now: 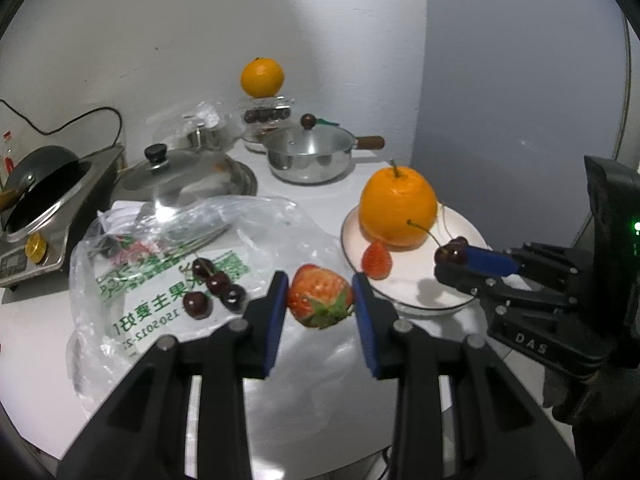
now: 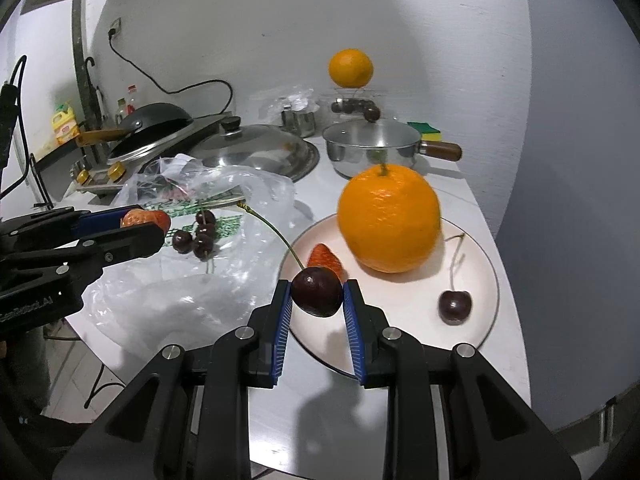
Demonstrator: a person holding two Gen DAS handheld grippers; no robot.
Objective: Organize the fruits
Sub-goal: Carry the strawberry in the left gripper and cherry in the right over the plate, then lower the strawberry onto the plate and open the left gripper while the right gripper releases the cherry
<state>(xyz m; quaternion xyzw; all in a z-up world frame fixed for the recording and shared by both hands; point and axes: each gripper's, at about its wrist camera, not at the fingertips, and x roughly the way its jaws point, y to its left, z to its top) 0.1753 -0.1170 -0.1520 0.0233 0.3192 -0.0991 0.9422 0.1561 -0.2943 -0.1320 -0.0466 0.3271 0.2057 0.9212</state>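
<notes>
1. The left claw (image 1: 320,300) is pinching a strawberry (image 1: 320,296) between its blue pads, leafy cap toward the camera, held above the white table (image 1: 320,360) just off the plate's near-left rim.
2. The right claw (image 2: 316,300) is pinching a dark cherry (image 2: 317,291), its long stem (image 2: 272,232) arching up and away to the left. In the right wrist view it hangs over the near-left part of the plate (image 2: 400,312).
3. The plate already carries a large orange (image 2: 388,218), a second strawberry (image 2: 326,260) and a loose cherry (image 2: 455,306).
4. Four more cherries (image 1: 214,286) lie on the plastic bag (image 1: 160,280), left of the plate.
5. The relation that matters: the plate lies ahead and right of the left claw, while the right claw is already above it. So the cherry looks nearer to release; the strawberry would still need carrying rightward over the rim.
6. Open plate surface shows between the second strawberry and the loose cherry, a likely drop spot. A round cherry may roll.
</notes>
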